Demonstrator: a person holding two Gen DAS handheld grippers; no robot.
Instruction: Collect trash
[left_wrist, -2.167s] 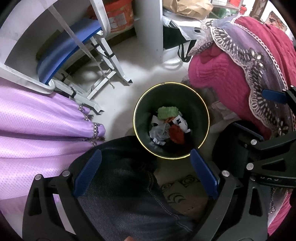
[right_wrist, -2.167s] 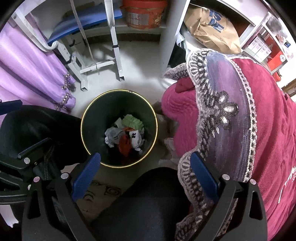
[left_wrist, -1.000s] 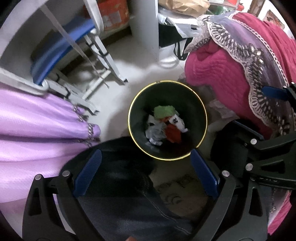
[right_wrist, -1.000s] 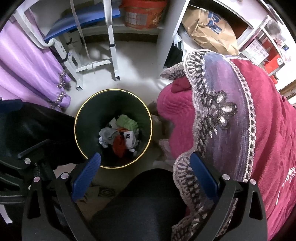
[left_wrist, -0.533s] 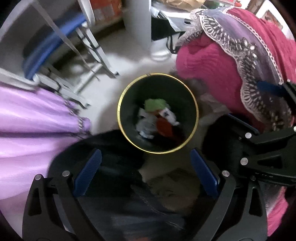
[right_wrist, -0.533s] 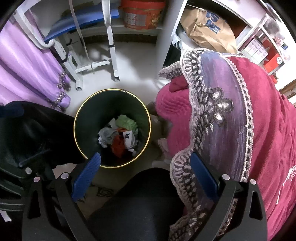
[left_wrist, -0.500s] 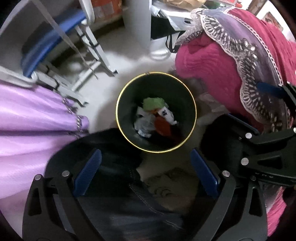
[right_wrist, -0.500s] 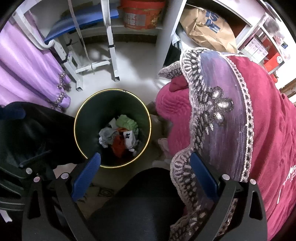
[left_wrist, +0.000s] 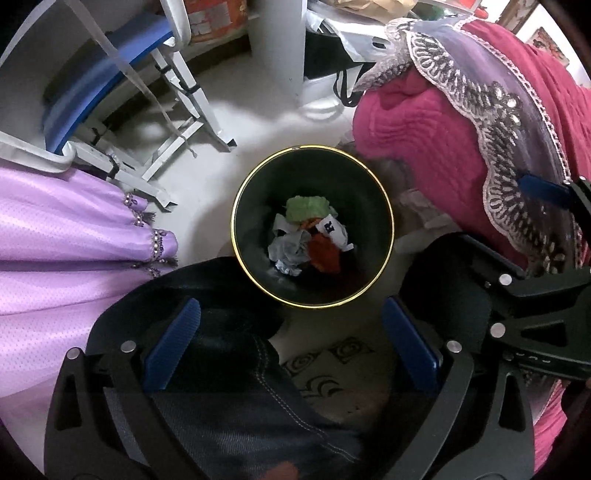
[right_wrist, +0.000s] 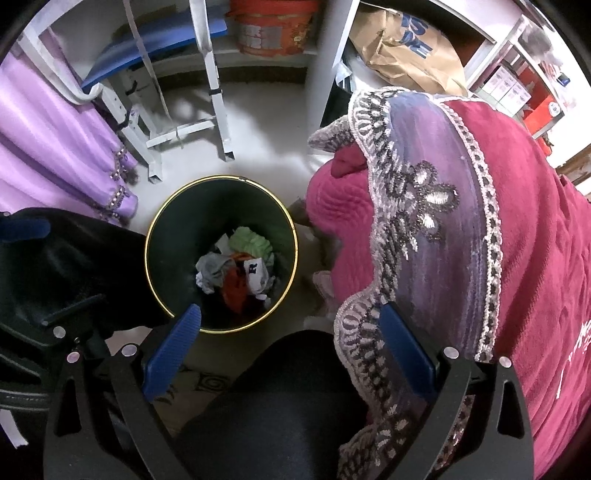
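1. Left wrist view looks straight down into the black bin (left_wrist: 251, 206) with its gold rim, standing on the pale floor (left_wrist: 229, 122) between the purple drape (left_wrist: 55, 229) and the magenta quilted cover (left_wrist: 424, 147).
2. My left gripper (left_wrist: 291, 347) is spread wide with nothing between its blue pads; it hangs above my denim-covered knee (left_wrist: 229, 406) and the near rim of the bin.
3. My right gripper (right_wrist: 290, 347) is just as wide apart and empty, its left pad over the bin's near rim and its right pad over the lace edge (right_wrist: 373, 236) of the cover.
4. The trash (left_wrist: 310, 236) lies at the bottom of the bin: a green crumpled wad (left_wrist: 306, 208), grey-white crumpled paper (left_wrist: 290, 253), a red piece (left_wrist: 325, 254) and a white scrap with printed letters (left_wrist: 334, 230).
5. I judge these pieces light, soft and easily crushed, so a gentle pinch across a raised fold would serve; none looks slippery or breakable.
6. No loose trash shows on the floor near the bin, so collecting looks largely done here.
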